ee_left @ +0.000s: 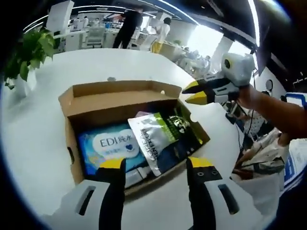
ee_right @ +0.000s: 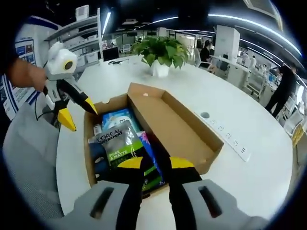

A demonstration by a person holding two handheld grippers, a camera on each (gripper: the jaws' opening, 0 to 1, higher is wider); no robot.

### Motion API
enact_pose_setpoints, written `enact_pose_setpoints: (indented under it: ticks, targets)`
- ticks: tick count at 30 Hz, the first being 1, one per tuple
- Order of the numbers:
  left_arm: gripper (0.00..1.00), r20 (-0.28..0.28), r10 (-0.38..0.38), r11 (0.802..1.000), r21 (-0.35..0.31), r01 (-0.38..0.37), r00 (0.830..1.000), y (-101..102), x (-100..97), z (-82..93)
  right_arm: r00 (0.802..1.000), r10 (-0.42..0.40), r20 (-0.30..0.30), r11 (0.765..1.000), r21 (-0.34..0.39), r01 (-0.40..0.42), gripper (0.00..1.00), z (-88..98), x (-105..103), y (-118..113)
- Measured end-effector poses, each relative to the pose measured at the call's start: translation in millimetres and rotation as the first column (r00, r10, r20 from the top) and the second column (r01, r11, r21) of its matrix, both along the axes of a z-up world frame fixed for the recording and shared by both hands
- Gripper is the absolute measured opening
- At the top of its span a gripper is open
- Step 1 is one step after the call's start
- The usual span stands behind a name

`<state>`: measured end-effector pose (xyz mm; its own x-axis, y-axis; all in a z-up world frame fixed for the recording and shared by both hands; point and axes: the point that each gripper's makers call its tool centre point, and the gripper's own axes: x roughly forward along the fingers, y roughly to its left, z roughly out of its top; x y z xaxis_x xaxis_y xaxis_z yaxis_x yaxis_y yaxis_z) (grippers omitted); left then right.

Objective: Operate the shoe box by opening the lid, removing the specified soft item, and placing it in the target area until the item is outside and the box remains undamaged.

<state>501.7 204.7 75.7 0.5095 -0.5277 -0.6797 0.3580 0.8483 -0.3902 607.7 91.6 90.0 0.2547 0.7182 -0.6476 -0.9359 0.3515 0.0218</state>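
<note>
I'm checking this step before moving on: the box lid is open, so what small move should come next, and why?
Probably lower the right gripper onto the green pouch and close on its near edge. The shoe box is already open, the pouch lies on top of the blue pack, and both grippers are open, the left gripper included.

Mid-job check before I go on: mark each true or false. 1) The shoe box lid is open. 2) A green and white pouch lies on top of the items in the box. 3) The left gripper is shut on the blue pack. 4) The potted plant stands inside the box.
1) True: the shoe box has its lid folded back.
2) True: the green and white pouch lies over the blue pack.
3) False: the left gripper is open, gripping nothing.
4) False: the potted plant stands on the white table, beyond the box.
</note>
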Motion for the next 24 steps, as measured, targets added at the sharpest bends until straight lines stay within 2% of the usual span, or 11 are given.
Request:
enact_pose_setpoints:
  ticks: [1,2,5,9,11,12,15,16,17,22,24]
  targets:
    - [0.57,0.002,0.001,1.0,-0.003,-0.001,1.0,-0.3,1.7,-0.5,1.0,0.003,-0.016,1.0,-0.005,-0.003,0.19,-2.6,1.6,-0.9]
    - [0.6,-0.027,0.009,1.0,-0.018,-0.009,1.0,-1.8,0.6,-2.9,1.0,0.009,-0.029,1.0,-0.01,-0.009,0.2,-5.3,2.9,-1.8]
    - [0.58,-0.063,0.007,0.998,-0.057,-0.01,0.998,-7.1,-1.5,-5.4,0.996,0.051,-0.078,0.998,-0.041,-0.054,0.19,-13.3,-1.1,-1.5]
    - [0.45,-0.164,0.009,0.988,-0.153,-0.034,0.986,-16.0,-6.8,-11.9,0.988,0.091,-0.126,0.993,-0.059,-0.099,0.18,-20.4,-3.2,2.6]
    - [0.43,-0.156,0.022,0.987,-0.155,-0.047,0.988,-13.1,-1.0,-15.7,0.985,0.098,-0.143,0.992,-0.062,-0.108,0.19,-22.5,-0.5,5.1]
    - [0.44,-0.189,0.036,0.984,-0.165,-0.068,0.981,-12.5,-1.0,-19.8,0.982,0.106,-0.156,0.989,-0.081,-0.12,0.18,-26.1,0.1,4.2]
    - [0.41,-0.216,0.037,0.98,-0.182,-0.077,0.976,-13.8,0.0,-24.2,0.969,0.121,-0.215,0.983,-0.111,-0.147,0.17,-35.5,-0.1,1.2]
    - [0.4,-0.245,0.038,0.975,-0.204,-0.09,0.969,-16.4,-1.5,-25.5,0.969,0.135,-0.207,0.979,-0.125,-0.164,0.16,-38.1,1.7,1.0]
    - [0.36,-0.246,0.044,0.973,-0.21,-0.097,0.968,-16.4,0.1,-26.5,0.968,0.139,-0.211,0.977,-0.134,-0.169,0.15,-39.8,1.4,0.7]
    - [0.29,-0.277,0.048,0.975,-0.197,-0.105,0.96,-17.3,1.5,-36.0,0.958,0.134,-0.252,0.972,-0.157,-0.177,0.15,-48.4,-0.2,-1.0]
    - [0.29,-0.287,0.055,0.974,-0.196,-0.115,0.956,-17.4,2.3,-38.6,0.956,0.133,-0.262,0.97,-0.163,-0.18,0.14,-50.9,-1.2,-2.3]
